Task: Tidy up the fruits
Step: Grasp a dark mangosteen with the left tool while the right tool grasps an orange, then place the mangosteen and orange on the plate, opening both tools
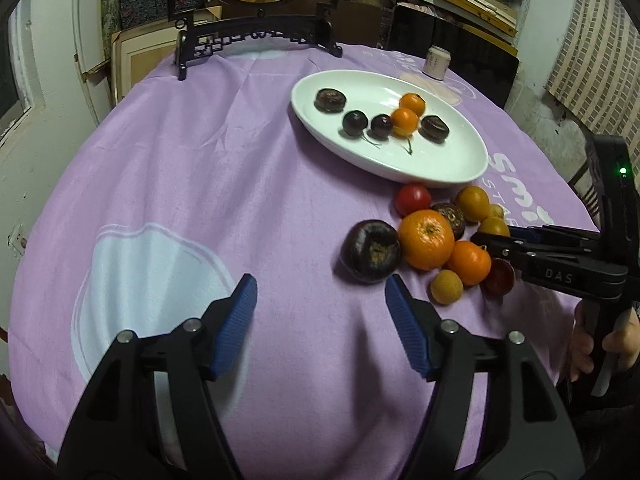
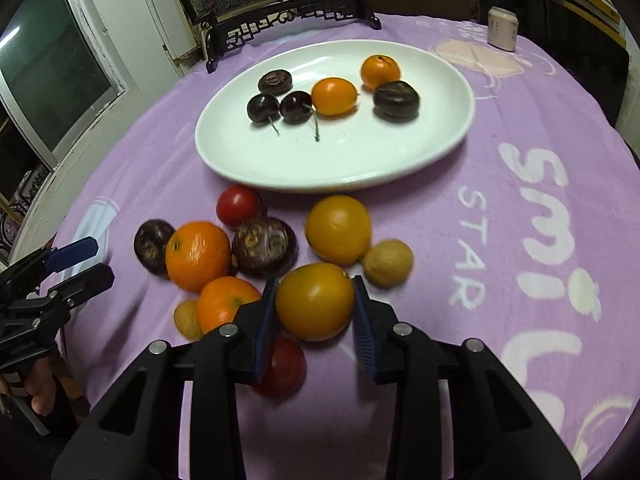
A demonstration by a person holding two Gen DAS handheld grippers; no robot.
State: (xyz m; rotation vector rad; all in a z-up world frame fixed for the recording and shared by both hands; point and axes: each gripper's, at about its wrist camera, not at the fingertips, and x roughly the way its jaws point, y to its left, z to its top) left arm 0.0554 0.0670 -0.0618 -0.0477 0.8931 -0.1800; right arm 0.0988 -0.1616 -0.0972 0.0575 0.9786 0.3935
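Observation:
A white oval plate [image 2: 360,168] [image 1: 452,160] holds two dark cherries, two dark brown fruits and two small orange fruits. A pile of loose fruit lies on the purple cloth in front of it: oranges [image 2: 198,256], a red tomato [image 2: 239,205], dark brown fruits [image 1: 370,250], yellow-orange kumquats. My right gripper [image 2: 315,304] has its blue pads against both sides of a yellow-orange kumquat [image 2: 315,300]. It also shows in the left wrist view [image 1: 490,238]. My left gripper [image 1: 320,296] is open and empty, just left of the pile.
A dark carved wooden stand [image 1: 256,40] with a round picture stands at the table's far edge. A small pale can [image 1: 437,62] stands at the far right. The purple cloth [image 1: 200,184] covers the round table. Walls and shelves surround it.

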